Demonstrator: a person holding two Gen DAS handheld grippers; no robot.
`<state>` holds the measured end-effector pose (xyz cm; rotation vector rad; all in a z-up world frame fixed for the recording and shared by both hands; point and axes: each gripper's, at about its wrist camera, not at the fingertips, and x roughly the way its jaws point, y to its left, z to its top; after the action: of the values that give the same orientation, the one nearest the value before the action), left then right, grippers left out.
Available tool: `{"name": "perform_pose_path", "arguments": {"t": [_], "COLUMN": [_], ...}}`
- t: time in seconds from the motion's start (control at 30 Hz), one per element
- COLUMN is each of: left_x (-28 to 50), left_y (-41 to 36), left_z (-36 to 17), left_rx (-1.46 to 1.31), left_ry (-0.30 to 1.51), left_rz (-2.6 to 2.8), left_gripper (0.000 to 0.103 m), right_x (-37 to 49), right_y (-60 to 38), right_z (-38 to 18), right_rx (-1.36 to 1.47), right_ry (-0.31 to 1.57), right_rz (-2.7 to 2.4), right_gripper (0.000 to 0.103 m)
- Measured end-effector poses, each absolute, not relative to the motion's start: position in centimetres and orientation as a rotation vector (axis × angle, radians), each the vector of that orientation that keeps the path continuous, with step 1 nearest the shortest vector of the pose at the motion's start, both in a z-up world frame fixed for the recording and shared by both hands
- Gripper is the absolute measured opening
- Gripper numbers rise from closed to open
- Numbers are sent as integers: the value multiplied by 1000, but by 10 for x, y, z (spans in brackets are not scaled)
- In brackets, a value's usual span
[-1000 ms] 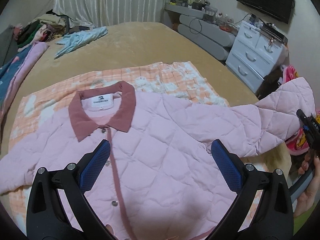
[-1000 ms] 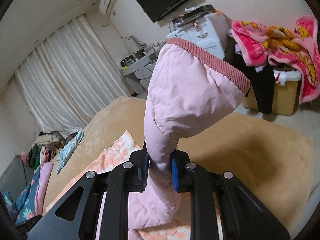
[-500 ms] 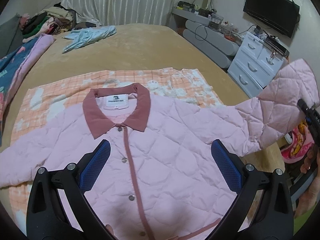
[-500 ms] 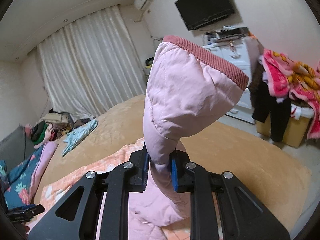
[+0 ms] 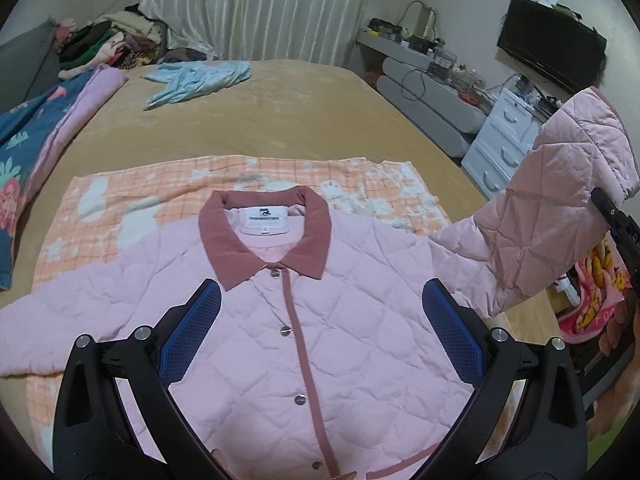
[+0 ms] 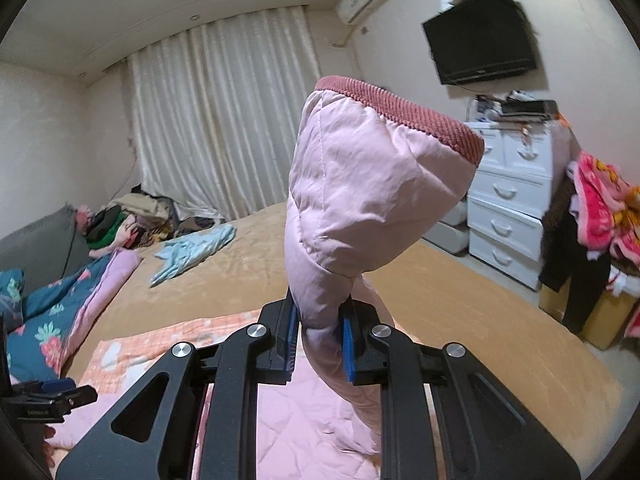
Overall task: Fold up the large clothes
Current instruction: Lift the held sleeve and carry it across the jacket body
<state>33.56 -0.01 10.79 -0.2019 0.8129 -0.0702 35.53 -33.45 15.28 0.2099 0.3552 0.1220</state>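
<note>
Right gripper (image 6: 318,340): I've got it clamped on the jacket sleeve (image 6: 372,184) (cuff upward).
Left gripper (image 5: 320,340): jaws apart over the jacket (image 5: 280,320), holding nothing.

A light blue garment (image 5: 198,80) lies near the far edge of the bed (image 5: 280,120), beside a heap of clothes (image 5: 108,46). A television (image 6: 480,32) hangs above white drawers (image 6: 508,196).
</note>
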Motion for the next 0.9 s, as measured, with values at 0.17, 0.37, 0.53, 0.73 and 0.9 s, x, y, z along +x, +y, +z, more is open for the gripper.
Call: {"name": "perform_pose_path", "arguments": {"t": [0.17,0.37,0.53,0.73,0.9], "left_x": [336,334,332,332,331], "left_y": [19,37,52,74,90], "left_z": [111,115,115,109,103], "left_rx": [-240,-270,-290,-343,-382], "left_ry": [804,788,781,780,783], "left_rz": [-57,-50,-41,-34,-34], "left_gripper": [95,95,95,95,95], "right_x": [353,353,353,350,352], "right_y": [-307,-277,-252,-220,-192], "right_z": [155,155,155,147,134], "right_rx": [180,154,139,116,108], "right_ry": [355,355,361,374,394], "right_rz": [168,230,273,329,371], "right_gripper": [17,17,17,17,17]}}
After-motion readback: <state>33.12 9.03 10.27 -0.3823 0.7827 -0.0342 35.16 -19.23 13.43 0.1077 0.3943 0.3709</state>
